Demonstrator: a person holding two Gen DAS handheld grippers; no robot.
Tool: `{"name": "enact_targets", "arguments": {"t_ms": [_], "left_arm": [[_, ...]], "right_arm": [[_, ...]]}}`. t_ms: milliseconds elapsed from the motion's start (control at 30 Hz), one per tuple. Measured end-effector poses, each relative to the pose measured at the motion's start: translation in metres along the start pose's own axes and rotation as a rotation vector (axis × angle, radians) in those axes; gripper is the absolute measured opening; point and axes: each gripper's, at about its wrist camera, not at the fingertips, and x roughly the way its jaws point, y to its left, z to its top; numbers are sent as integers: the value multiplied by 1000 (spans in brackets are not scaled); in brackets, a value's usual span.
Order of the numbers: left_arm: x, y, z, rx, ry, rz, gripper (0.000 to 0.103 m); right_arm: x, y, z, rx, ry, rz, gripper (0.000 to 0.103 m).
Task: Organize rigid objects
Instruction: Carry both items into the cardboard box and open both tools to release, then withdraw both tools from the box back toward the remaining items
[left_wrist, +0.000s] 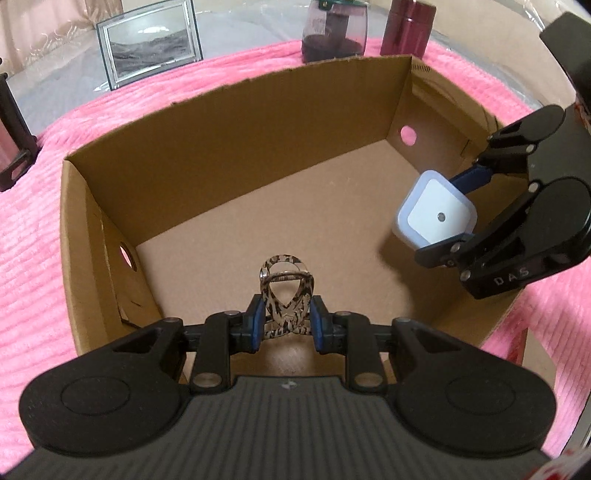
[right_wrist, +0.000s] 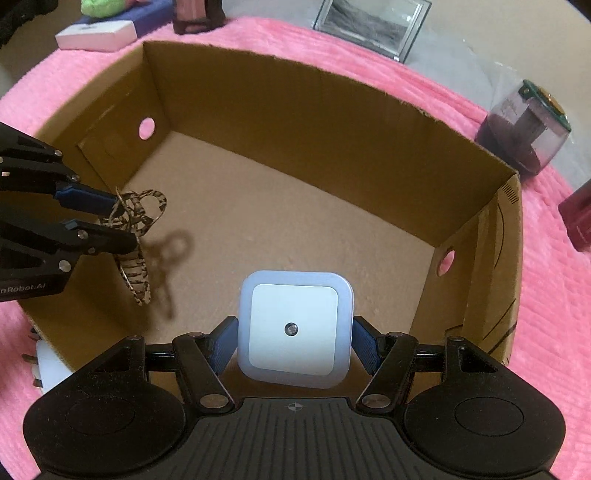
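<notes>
On the left, the left gripper is clenched on a tortoiseshell-patterned hair clip, its blue pads pinching the clip's looped body, and it hangs over the near-left part of the cardboard box, tilted steeply down. From the right wrist view the clip is clear of the floor, its shadow falling on the cardboard beneath. To set it down well, the gripper should probably sink until the clip's lower end nearly meets the floor before the pads part, so it does not bounce; it should also stay off the left wall with its round hole. In the middle, the box floor is bare brown cardboard: nothing lies in it yet, as far as both views show, so either object has free room. On the right, the right gripper is grasping a white square night light by its two side edges, its face with the small central sensor turned up toward the camera, held above the near-right part of the box. It wants a low, level release well apart from the clip, so the two do not knock. Outside the box, on the pink blanket, stand a picture frame and a dark jar.
</notes>
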Motion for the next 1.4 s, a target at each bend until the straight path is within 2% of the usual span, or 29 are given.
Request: {"name": "enact_targets", "arguments": {"t_ms": [500,767,900,1067,1233,1400], "left_arm": [[13,0,3,4,80,0,22],[10,1,3,2,66,6,23],[4,4,0,-18,34,8,23],[-26,3,-5,-47,-91,6,23],[-71,-8,-16,-58,-242,20,24],[-111,-33,-39,-33,-348,37,27]], "right_arm": [[12,1,13,-40,89,13,63],[13,3,13,-34,70,7,62],[7,2,11,-12,36,3,63],[-22,-3,3,38,-79,0,63],[-77,-2,-13,117,-291,17,63],[-134,16,-49,137,-478,-22,63]]}}
